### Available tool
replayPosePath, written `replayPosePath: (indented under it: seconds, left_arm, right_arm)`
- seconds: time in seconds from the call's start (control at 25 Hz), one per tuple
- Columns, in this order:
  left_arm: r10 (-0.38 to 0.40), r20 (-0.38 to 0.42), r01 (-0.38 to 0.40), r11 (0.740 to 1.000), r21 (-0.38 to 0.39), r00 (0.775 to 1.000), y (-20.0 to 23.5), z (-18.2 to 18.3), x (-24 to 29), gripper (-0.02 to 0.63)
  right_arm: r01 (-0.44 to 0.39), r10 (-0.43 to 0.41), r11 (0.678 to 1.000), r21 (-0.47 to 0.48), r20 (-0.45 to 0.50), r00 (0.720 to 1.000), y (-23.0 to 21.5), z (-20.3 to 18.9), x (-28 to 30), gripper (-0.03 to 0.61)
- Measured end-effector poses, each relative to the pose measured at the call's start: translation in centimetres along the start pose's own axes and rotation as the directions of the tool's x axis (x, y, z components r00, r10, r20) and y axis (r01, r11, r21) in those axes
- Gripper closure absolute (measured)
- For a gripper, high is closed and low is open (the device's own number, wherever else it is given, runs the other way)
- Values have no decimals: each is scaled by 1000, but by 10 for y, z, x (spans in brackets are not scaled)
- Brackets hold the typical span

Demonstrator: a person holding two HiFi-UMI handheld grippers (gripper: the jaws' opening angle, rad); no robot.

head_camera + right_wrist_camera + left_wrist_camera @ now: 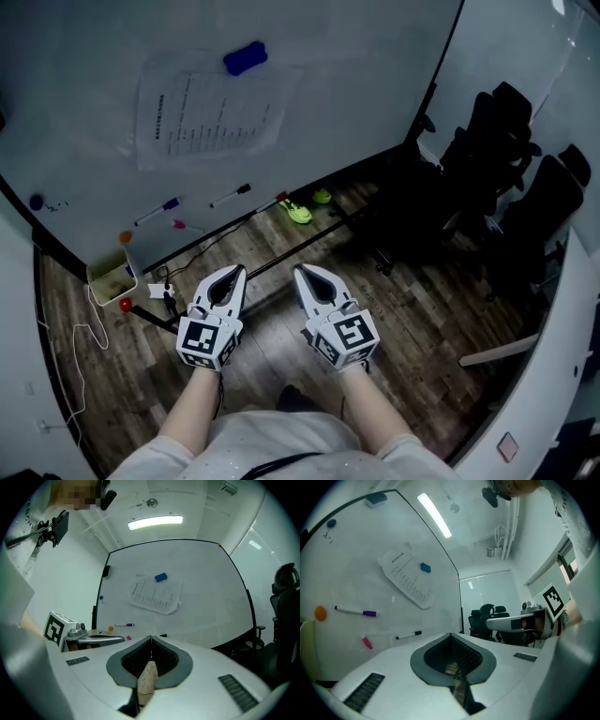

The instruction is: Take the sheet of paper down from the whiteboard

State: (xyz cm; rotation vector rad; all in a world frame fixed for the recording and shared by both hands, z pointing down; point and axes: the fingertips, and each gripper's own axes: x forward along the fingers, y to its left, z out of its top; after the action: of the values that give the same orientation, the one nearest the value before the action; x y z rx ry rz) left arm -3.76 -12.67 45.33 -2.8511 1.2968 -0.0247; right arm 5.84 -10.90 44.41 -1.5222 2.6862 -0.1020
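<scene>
Head view shows me both tools held low and level in front of the body, well apart from the whiteboard (375, 84). The left gripper (240, 270) and the right gripper (301, 270) each have their jaws fully together with nothing between them. The sheet of paper (208, 112) hangs high on the board, pinned at its upper edge by one blue magnet (246, 58), with markers lower down the board. I judge this to be the approach. To do it well, I'd open both jaws before reaching the board, then come in square to the surface. One tool should pinch a free lower corner of the sheet and the other should slide the magnet off, so the paper doesn't drop or tear. From the right gripper view the sheet looks hung sideways. Its long axis runs across the board, tipped slightly down toward the right, and the heading edge appears to face left. The lower edge seems to lift a little off the board, which should give a jaw something to catch.
</scene>
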Motion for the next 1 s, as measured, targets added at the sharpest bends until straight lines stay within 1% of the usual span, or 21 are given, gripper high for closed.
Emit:
replayPosePath:
  seconds: [0.24, 0.52, 0.6, 0.72, 0.76, 0.88, 1.0]
  left_arm:
    - [54, 5, -54, 999, 4, 999, 5, 6, 9, 600]
    - [89, 16, -89, 996, 21, 996, 4, 16, 19, 599]
    - [100, 16, -101, 994, 41, 995, 6, 16, 20, 599]
    - [120, 8, -120, 987, 102, 993, 10, 14, 18, 600]
    - [126, 7, -126, 987, 103, 992, 10, 15, 17, 600]
    - [145, -3, -144, 987, 70, 989, 17, 16, 11, 600]
    - [168, -21, -166, 984, 69, 986, 28, 13, 4, 600]
  right_arm:
    - [-50, 50, 999, -9, -3, 999, -10, 7, 9, 560]
    - [-105, 105, 994, -24, 8, 994, -16, 17, 18, 560]
    - [-123, 123, 992, -29, 8, 992, -15, 18, 21, 560]
    - [-158, 158, 987, -38, -1, 987, -12, 16, 28, 560]
    - [-171, 171, 984, -41, -4, 985, -10, 16, 30, 560]
    - [-209, 209, 977, -47, -5, 978, -2, 17, 38, 560]
    - [-246, 246, 968, -49, -2, 969, 10, 19, 47, 560]
